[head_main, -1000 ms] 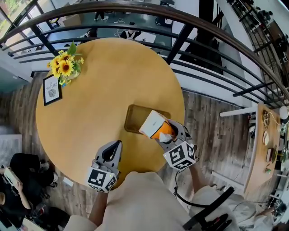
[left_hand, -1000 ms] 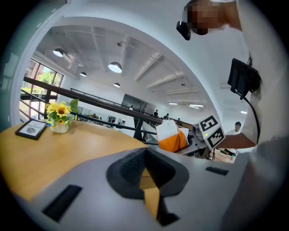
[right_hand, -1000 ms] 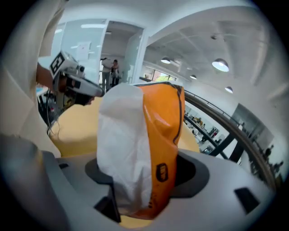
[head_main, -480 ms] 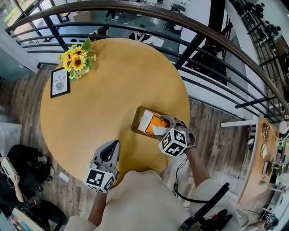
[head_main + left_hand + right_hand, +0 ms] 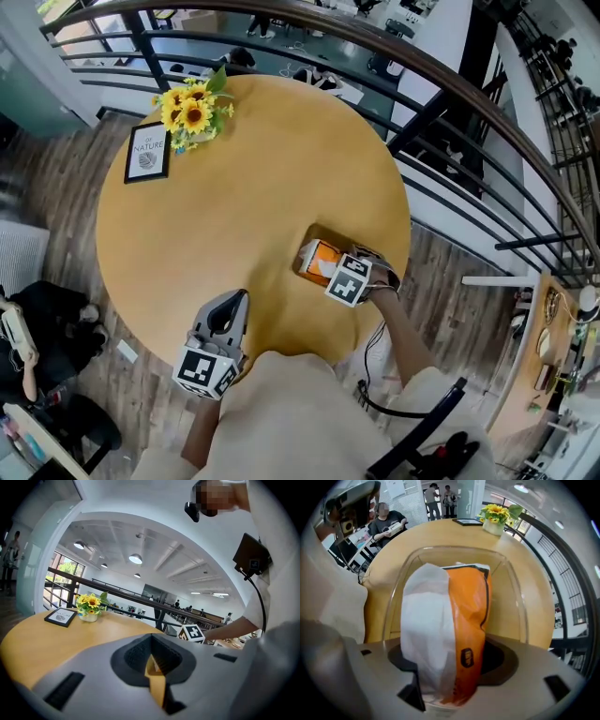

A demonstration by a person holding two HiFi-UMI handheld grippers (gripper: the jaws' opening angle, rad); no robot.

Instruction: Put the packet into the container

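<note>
An orange and white packet (image 5: 319,260) (image 5: 450,625) is gripped in my right gripper (image 5: 332,268) (image 5: 445,684), which points straight down. The packet hangs inside a clear, rounded rectangular container (image 5: 322,233) (image 5: 512,597) near the right edge of the round wooden table (image 5: 234,206). The container's rim surrounds the packet on all sides in the right gripper view. My left gripper (image 5: 232,307) (image 5: 154,667) hovers at the table's near edge, well left of the container, jaws together and nothing in them.
A vase of sunflowers (image 5: 192,111) (image 5: 90,605) and a small framed picture (image 5: 148,155) (image 5: 61,617) stand at the table's far left. A dark curved railing (image 5: 450,94) runs behind the table. The table edge lies close to the container's right side.
My right gripper has sunk with the packet from above the container down into it, tipping from tilted to vertical. The left gripper has hardly shifted.
</note>
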